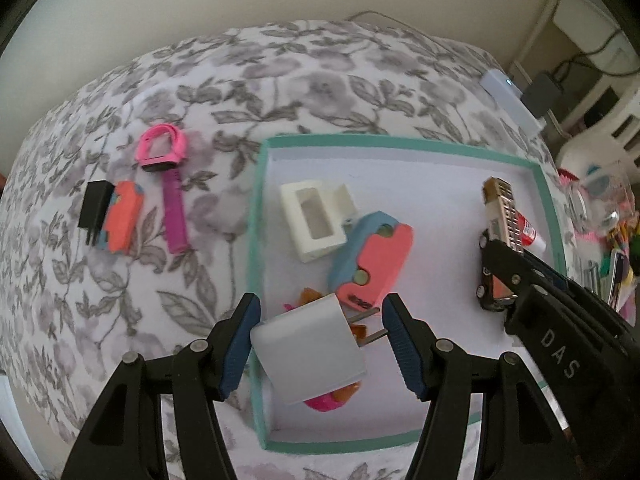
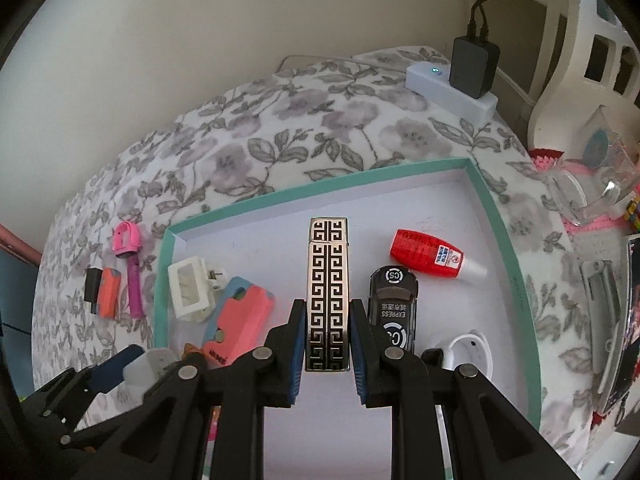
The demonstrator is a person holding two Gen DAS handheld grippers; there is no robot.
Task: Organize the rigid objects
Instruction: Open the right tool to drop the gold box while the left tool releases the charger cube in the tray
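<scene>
While clamped flat-to-flat in right gripper [image 2: 324, 350] over teal tray [image 2: 516, 280], patterned lighter [image 2: 328, 292] looks rigid, polished, slippery: grip low on broad faces. Left gripper [image 1: 320, 334] pinching white charger [image 1: 308, 356] by body, light, hard; avoid prongs.

The left gripper [image 1: 320, 334] and right gripper [image 2: 325, 344] share 1 build: black plastic linkage arms with round silver rivets, and ribbed blue pads on the fingers [image 1: 240, 340]. White letters "DAS" mark the right gripper's black body.
</scene>
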